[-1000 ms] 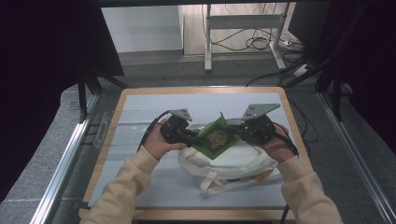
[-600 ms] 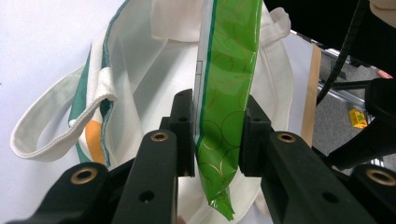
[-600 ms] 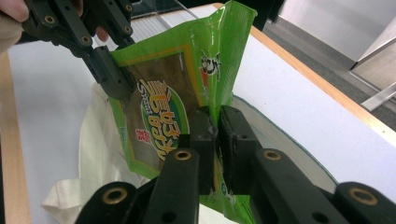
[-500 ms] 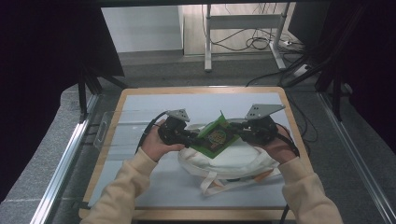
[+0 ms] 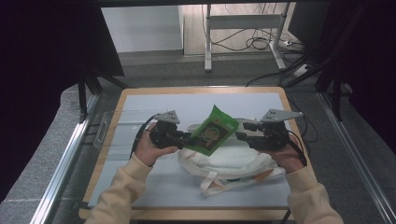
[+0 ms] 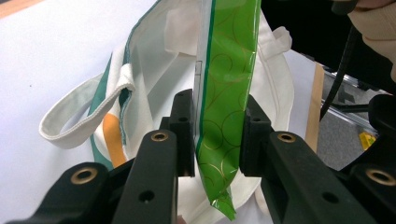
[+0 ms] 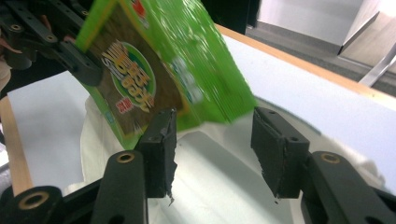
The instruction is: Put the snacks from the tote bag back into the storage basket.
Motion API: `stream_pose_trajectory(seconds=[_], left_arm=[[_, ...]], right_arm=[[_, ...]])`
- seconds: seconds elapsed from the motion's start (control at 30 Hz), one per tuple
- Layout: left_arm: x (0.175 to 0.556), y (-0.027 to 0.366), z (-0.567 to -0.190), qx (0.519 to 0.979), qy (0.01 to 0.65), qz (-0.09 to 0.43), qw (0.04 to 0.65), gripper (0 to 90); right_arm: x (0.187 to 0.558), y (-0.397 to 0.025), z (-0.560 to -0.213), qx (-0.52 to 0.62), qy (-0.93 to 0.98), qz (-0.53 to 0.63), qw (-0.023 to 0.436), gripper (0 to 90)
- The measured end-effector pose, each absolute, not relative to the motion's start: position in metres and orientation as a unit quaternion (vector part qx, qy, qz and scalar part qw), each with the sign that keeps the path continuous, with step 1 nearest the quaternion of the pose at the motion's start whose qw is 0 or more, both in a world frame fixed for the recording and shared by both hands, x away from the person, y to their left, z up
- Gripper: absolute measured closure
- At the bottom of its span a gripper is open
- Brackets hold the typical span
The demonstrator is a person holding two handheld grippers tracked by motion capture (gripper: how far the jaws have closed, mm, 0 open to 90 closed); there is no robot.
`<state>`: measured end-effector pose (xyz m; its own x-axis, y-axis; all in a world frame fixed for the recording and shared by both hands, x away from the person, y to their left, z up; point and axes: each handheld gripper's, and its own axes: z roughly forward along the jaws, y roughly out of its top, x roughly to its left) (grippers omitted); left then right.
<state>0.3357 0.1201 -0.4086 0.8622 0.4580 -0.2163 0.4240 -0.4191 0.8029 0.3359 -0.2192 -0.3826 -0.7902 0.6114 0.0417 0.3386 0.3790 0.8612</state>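
One green snack packet (image 5: pixel 212 130), pinched between the jaws of the left tongs (image 5: pixel 187 138). One white cloth bag (image 5: pixel 233 161) lying flat, with one orange patch and one green stripe seen in the left gripper view, and two looped handles (image 5: pixel 212 183). Two tongs in all, the right tongs (image 5: pixel 240 136) standing with jaws apart. Two hands, two cream sleeves (image 5: pixel 119 196). One worktop (image 5: pixel 140 105) with one pale mat and one wooden border.

packet (image 5: pixel 213 130) above bag (image 5: pixel 233 163), between left tongs (image 5: pixel 186 138) and right tongs (image 5: pixel 241 131)
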Motion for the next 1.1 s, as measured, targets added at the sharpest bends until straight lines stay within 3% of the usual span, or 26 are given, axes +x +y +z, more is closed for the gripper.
stream_pose_trajectory(seconds=[1.1], left_arm=[[0.319,0.128,-0.416,0.818,0.271,0.032,0.506,72.3]], right_arm=[[0.328,-0.212,-0.425,0.313,0.806,0.497,0.075,43.6]])
